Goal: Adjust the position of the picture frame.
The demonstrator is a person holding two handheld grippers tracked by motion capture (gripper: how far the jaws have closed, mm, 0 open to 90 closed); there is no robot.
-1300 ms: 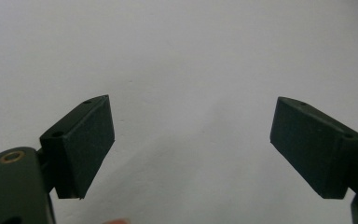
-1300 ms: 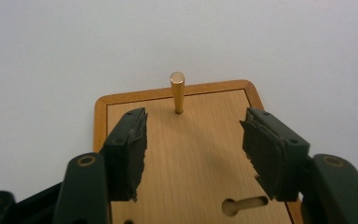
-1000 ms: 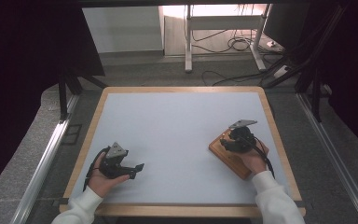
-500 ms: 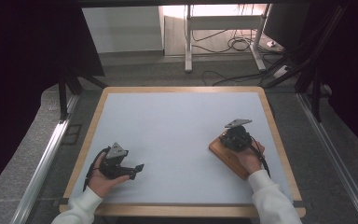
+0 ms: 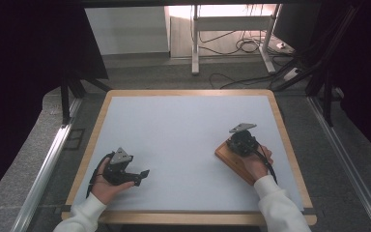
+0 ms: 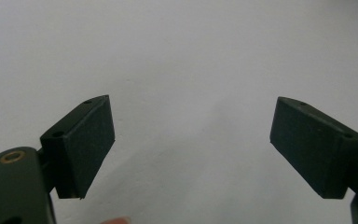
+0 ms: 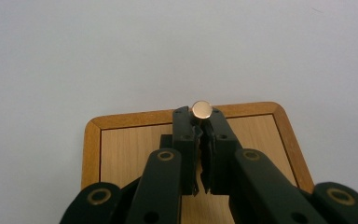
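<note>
A small wooden board [image 5: 234,162] with a darker rim lies on the right side of the white table top [image 5: 174,130]. My right gripper [image 5: 241,141] is over it, held by a hand in a white sleeve. In the right gripper view its jaws have just been closing. My right gripper [image 7: 201,120] is now shut on a small pin with a round brass-coloured head [image 7: 201,109], above the board [image 7: 126,149]. My left gripper [image 5: 140,178] rests at the front left of the table. In its own view my left gripper [image 6: 191,140] stands wide open with bare table between its pads.
A wooden frame [image 5: 290,145] borders the white top. Beyond the far edge are the floor, cables [image 5: 236,46] and table legs. Metal rails [image 5: 43,169] run along both sides.
My right gripper has shifted slightly over the board toward the table's middle. The left hand and its gripper have stayed put.
</note>
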